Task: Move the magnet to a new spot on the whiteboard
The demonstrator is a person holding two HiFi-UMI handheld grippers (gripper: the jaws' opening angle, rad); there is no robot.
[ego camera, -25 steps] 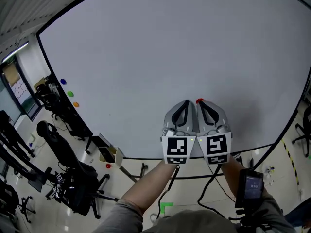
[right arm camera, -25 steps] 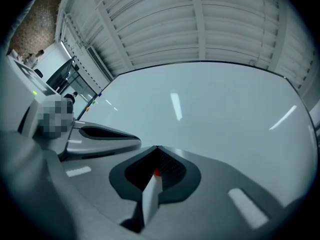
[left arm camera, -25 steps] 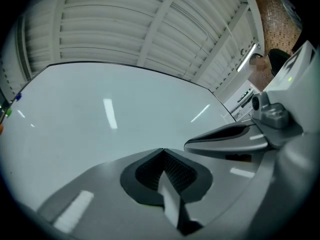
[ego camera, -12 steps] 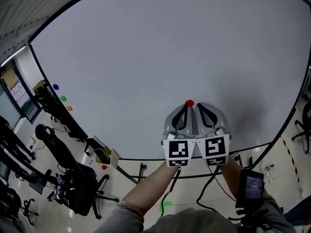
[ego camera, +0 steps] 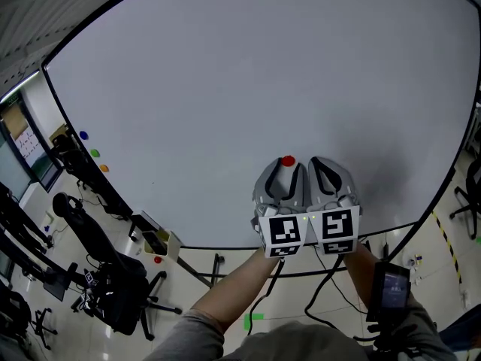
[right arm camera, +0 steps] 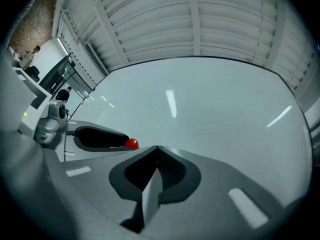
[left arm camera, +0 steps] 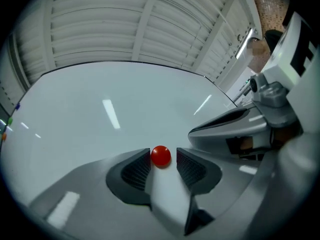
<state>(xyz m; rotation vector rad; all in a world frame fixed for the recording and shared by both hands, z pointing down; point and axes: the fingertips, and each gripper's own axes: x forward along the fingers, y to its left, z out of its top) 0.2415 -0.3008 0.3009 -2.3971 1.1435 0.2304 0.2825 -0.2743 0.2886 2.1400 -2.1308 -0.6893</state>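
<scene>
Simply a round, glossy red magnet [left arm camera: 160,156] on the smooth, pale whiteboard [left arm camera: 100,94]

Two grippers, side by side, near the lower edge of the whiteboard [ego camera: 225,89]

The left gripper [ego camera: 286,170] and right gripper [ego camera: 322,168] point up at the board, bodies almost touching, marker cubes facing the head camera, both forearms [ego camera: 233,288] reaching up from below. The left gripper's jaws have just been opening and stand apart with the red magnet [left arm camera: 160,155] between them, a gap at one pad. The right gripper's jaws are pressed together, empty.
</scene>
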